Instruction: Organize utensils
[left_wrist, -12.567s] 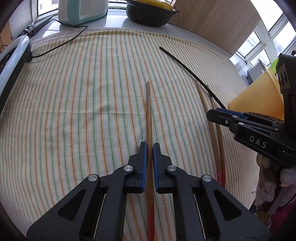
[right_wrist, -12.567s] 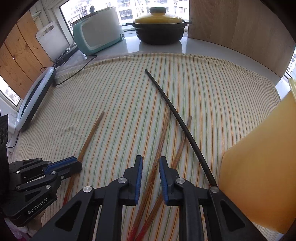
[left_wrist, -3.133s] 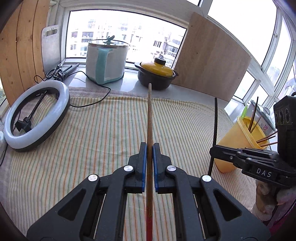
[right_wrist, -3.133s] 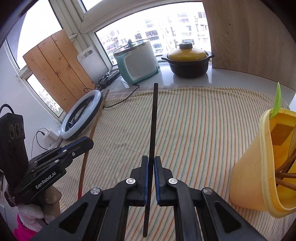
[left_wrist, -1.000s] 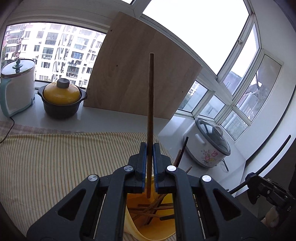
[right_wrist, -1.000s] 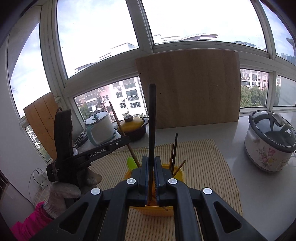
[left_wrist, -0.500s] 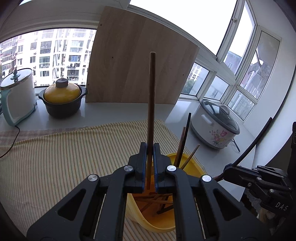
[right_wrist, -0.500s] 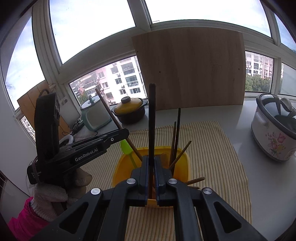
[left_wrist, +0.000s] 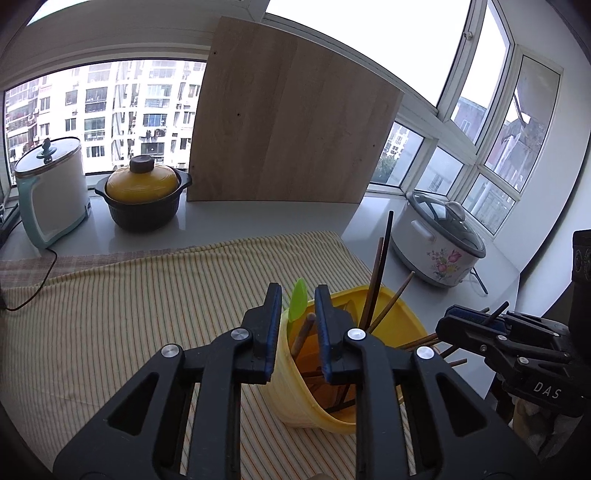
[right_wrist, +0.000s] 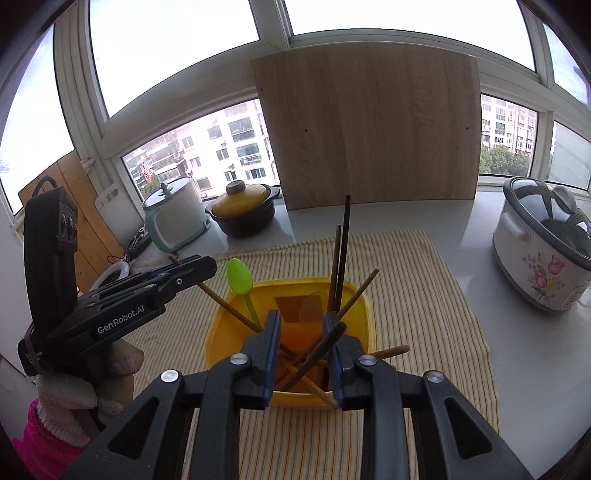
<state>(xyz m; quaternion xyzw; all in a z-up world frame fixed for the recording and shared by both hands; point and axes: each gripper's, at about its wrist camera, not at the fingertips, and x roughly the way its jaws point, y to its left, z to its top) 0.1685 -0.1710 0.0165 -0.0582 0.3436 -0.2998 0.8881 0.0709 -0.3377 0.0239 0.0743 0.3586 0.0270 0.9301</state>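
Evidently, both sticks had just been let go.
Left gripper (left_wrist: 295, 325): jaws stood wide and empty above the near-left rim of the yellow holder (left_wrist: 402, 306); half a second earlier they pinched a brown chopstick upright.
Right gripper (right_wrist: 301, 345): jaws likewise wide, holding nothing, over the holder's near side; the black chopstick (right_wrist: 327, 341) it had carried leaned inside between them.
Meaning: judged that both deliveries were complete, with no loose utensil visible on the striped cloth (left_wrist: 147, 295).
Count: one holder; one green spoon (right_wrist: 240, 275); roughly eight sticks in it, overlapping, so uncertain; two grippers.
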